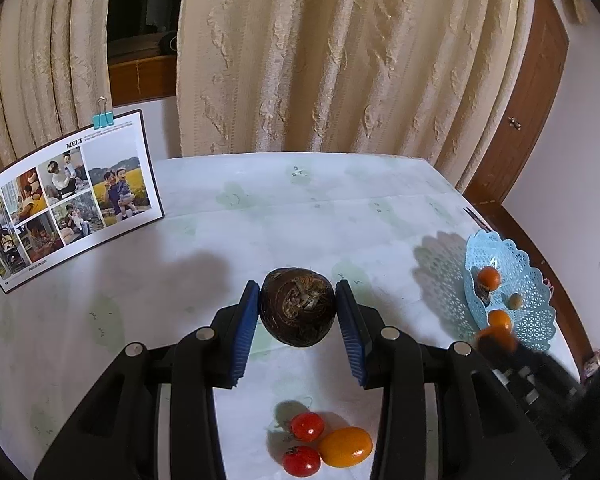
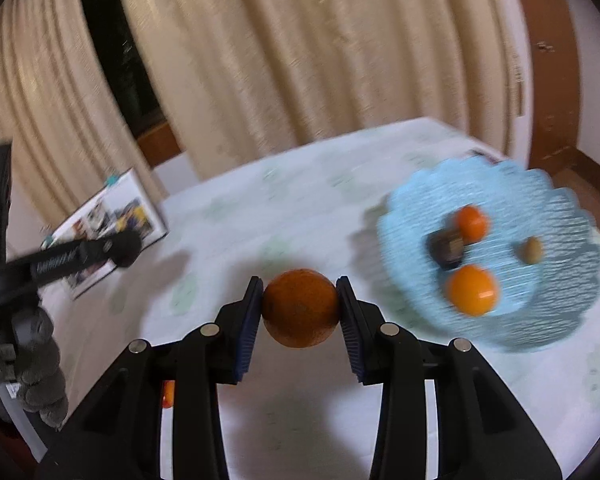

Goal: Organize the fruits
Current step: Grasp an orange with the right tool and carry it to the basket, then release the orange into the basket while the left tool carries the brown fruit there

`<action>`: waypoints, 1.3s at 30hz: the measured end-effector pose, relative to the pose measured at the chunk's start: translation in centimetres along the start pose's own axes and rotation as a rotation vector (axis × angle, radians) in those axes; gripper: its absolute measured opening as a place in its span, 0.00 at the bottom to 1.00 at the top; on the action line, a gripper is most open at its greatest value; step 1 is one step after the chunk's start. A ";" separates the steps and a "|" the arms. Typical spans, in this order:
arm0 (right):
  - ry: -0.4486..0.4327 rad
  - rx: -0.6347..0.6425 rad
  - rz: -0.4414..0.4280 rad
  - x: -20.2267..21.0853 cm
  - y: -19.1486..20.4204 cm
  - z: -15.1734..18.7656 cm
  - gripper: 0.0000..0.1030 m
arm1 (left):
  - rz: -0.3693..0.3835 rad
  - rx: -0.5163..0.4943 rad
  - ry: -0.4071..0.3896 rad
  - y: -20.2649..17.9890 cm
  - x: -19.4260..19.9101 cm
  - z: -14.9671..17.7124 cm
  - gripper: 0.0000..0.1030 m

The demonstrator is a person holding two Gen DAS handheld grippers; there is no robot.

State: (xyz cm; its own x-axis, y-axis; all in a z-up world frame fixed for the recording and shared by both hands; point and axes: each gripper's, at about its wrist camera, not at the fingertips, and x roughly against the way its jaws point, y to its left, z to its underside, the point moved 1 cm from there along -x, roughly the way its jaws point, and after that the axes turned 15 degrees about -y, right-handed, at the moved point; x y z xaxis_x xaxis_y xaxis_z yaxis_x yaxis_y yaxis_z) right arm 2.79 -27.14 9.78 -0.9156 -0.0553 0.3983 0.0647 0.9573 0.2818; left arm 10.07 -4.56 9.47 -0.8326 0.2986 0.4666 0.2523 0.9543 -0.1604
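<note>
My left gripper [image 1: 297,308] is shut on a dark brown round fruit [image 1: 297,312] and holds it above the table. Below it lie two red cherry tomatoes [image 1: 307,426] and an orange-yellow fruit [image 1: 345,446]. My right gripper [image 2: 300,308] is shut on an orange [image 2: 301,307], held above the table left of the light blue lattice basket [image 2: 540,312]. The basket holds two orange fruits [image 2: 472,290], a dark brown fruit [image 2: 446,249] and a small greenish one [image 2: 533,249]. The basket also shows in the left wrist view [image 1: 536,320]. The right wrist view is blurred.
A clipped photo board [image 1: 68,200] stands at the table's back left. Cream curtains [image 1: 340,60] hang behind the table. A wooden door [image 1: 528,100] is at the right. The table [image 1: 300,208] has a pale patterned cloth. The gloved hand with the left gripper [image 2: 28,280] shows at left.
</note>
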 end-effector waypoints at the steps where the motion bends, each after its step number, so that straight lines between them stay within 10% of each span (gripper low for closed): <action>1: -0.020 -0.008 0.027 0.4 -0.9 -0.5 0.38 | 0.001 -0.002 -0.001 -0.1 0.0 0.0 0.38; 15: -0.104 -0.099 0.275 2.7 -11.0 -2.0 0.38 | 0.016 -0.038 -0.003 -1.6 0.3 0.5 0.38; 39: -0.236 -0.158 0.403 6.0 -15.3 -1.2 0.46 | 0.081 -0.136 0.001 -8.7 0.2 1.3 0.39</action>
State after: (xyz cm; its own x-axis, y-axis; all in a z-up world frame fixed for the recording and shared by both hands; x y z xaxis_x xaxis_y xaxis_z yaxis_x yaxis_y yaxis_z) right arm -3.19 -42.48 8.85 -0.8691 0.3938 0.2993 0.4749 0.8335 0.2824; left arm 7.06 -12.82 9.80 -0.8067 0.3742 0.4575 0.3829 0.9205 -0.0777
